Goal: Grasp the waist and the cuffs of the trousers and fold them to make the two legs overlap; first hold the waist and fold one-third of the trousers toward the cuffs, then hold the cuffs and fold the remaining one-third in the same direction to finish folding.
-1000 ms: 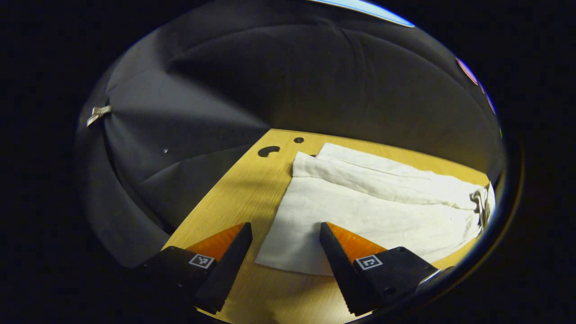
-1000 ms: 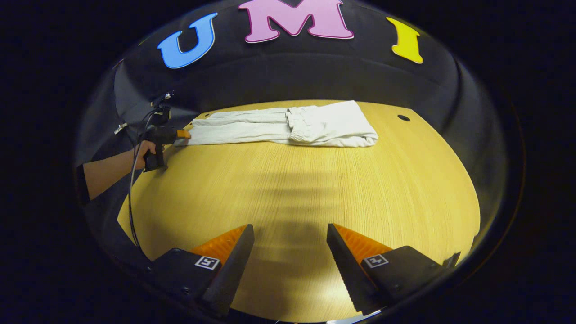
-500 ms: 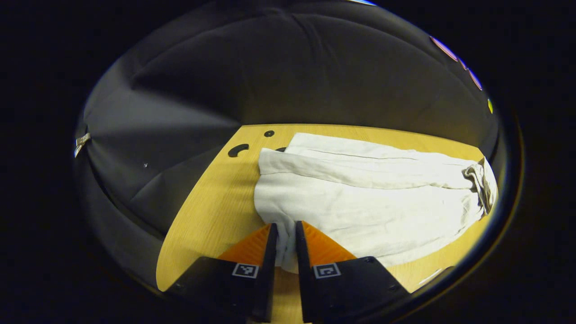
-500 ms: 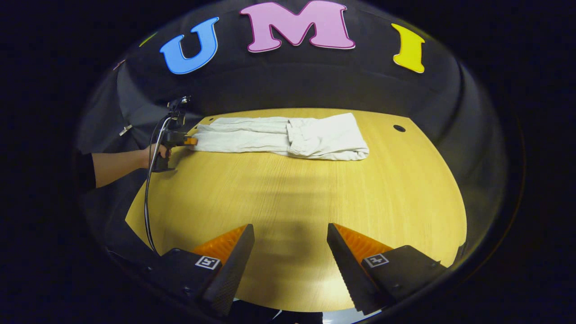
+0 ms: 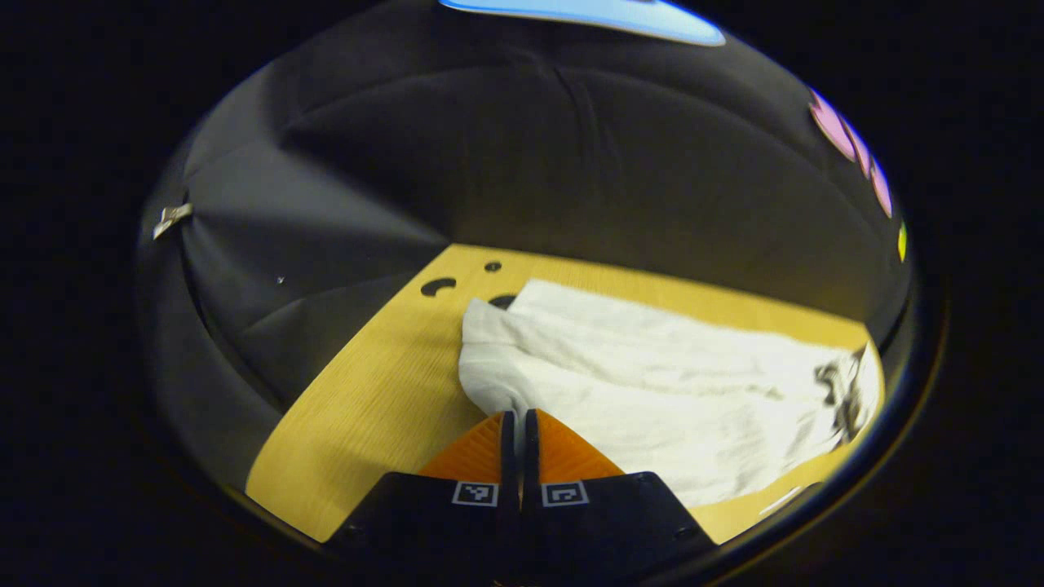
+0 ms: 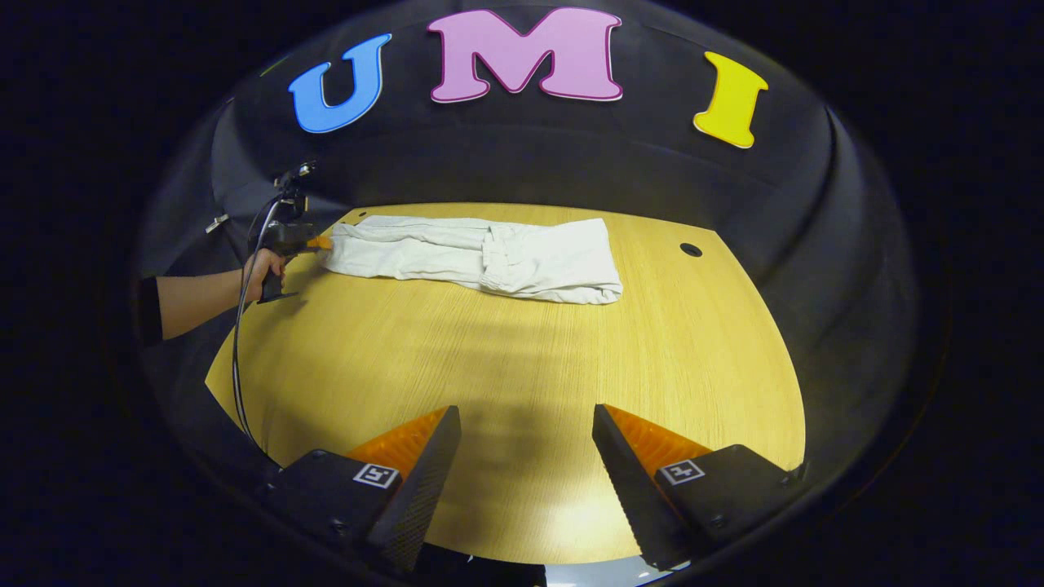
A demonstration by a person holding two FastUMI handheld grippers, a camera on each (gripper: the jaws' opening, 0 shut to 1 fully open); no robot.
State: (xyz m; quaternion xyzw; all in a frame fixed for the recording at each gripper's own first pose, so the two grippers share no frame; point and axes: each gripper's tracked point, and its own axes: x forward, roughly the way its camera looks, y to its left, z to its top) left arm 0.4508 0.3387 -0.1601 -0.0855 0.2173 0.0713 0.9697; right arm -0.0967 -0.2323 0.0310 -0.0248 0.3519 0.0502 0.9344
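White trousers (image 6: 473,255) lie along the far side of the wooden table (image 6: 506,375), legs overlapped and the waist third folded over onto them. In the left gripper view the trousers (image 5: 652,391) stretch away to the right, and my left gripper (image 5: 517,417) is shut on the near corner of the cuffs, lifting it a little. In the right gripper view that left gripper (image 6: 314,242), held by a hand (image 6: 261,269), pinches the cuff end at the far left. My right gripper (image 6: 526,432) hangs open over the table's near side, far from the trousers.
Small dark holes sit in the tabletop: two near the cuffs (image 5: 438,285) and one right of the fold (image 6: 691,249). A cable (image 6: 239,359) hangs from the left gripper down past the table's left edge. Black cloth walls close in behind the table.
My left gripper went from open around the cuff corner to fully shut on it, and the corner has risen slightly. My right gripper stayed open, its view shifting a little.
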